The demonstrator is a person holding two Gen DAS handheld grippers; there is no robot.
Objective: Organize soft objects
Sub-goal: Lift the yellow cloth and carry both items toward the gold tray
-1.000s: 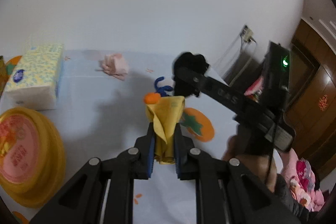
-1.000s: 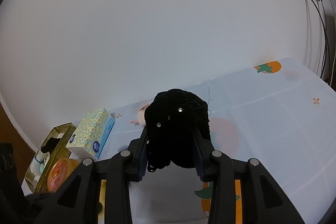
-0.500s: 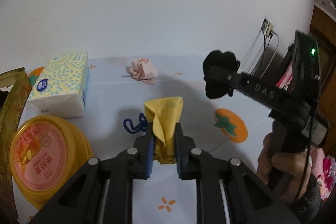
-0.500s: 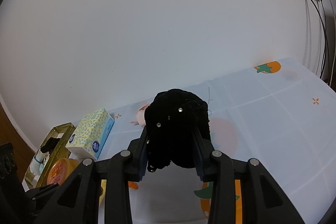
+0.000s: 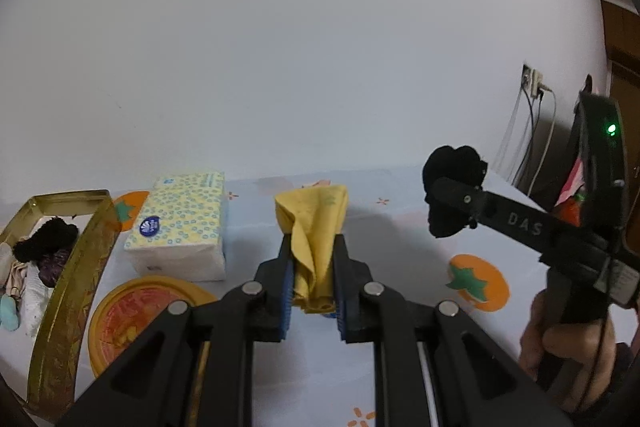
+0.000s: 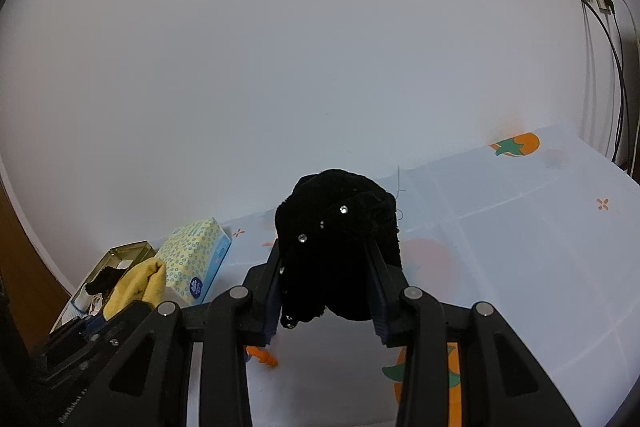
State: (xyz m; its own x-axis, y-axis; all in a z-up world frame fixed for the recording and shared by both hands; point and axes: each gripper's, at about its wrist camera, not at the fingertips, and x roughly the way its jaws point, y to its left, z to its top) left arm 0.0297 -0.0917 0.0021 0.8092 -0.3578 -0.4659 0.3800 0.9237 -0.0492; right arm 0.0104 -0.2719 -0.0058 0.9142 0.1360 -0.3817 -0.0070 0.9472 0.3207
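The left gripper (image 5: 313, 251) is clamped on a crumpled yellow cloth (image 5: 314, 227), held above the pale blue tablecloth with orange persimmon prints (image 5: 404, 235). The right gripper (image 6: 326, 267) grasps a fuzzy black fabric piece studded with small rhinestones (image 6: 336, 223). At the left stand a gold metal tin (image 5: 76, 267) holding soft items, a dotted tissue pack (image 5: 180, 223) and a round yellow lid (image 5: 136, 315).

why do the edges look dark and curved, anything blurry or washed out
Both wrist views: fisheye vignette darkens the corners and bends the table edge. Left wrist view: sharp enough, yellow cloth clear. Right wrist view: black fuzzy item so dark that only its studs show; flat, soft light.
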